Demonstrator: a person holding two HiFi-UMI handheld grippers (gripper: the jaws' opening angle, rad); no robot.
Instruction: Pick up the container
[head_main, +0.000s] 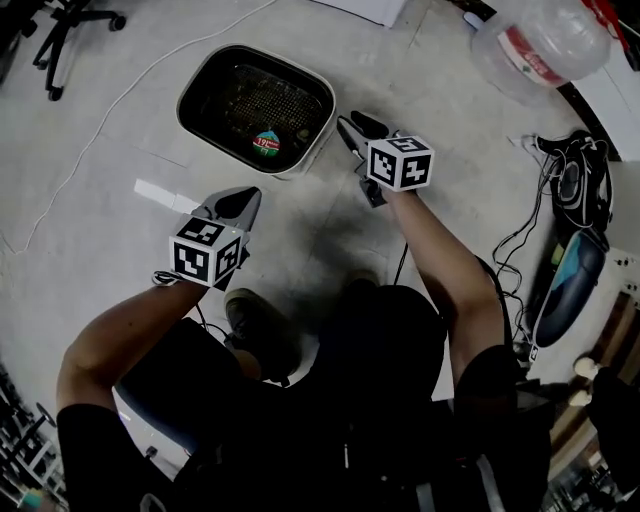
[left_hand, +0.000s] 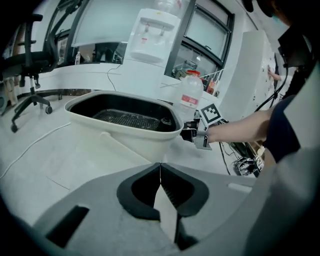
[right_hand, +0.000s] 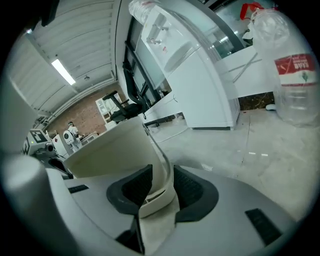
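The right gripper has its jaws closed on the cream rim of the container. In the right gripper view the thin wall stands between the two dark pads, which press on it from both sides. From the head view the grip is on the container's right edge, with the marker cube just behind the jaws and the forearm running back to the person. The left gripper is fully closed with nothing in it: its pads meet along a thin line. It hangs in the air below and to the left of the container, near it but not touching, and points toward its cream side wall. The container is a rounded tub, cream outside and black inside, with a mesh-like floor and a small round label near its front wall. It appears to rest on the pale floor in front of the person. A white cable runs across the floor to its left, and an office chair stands beyond that. A large clear water bottle with a red label lies off to the right. A white water dispenser stands behind it.
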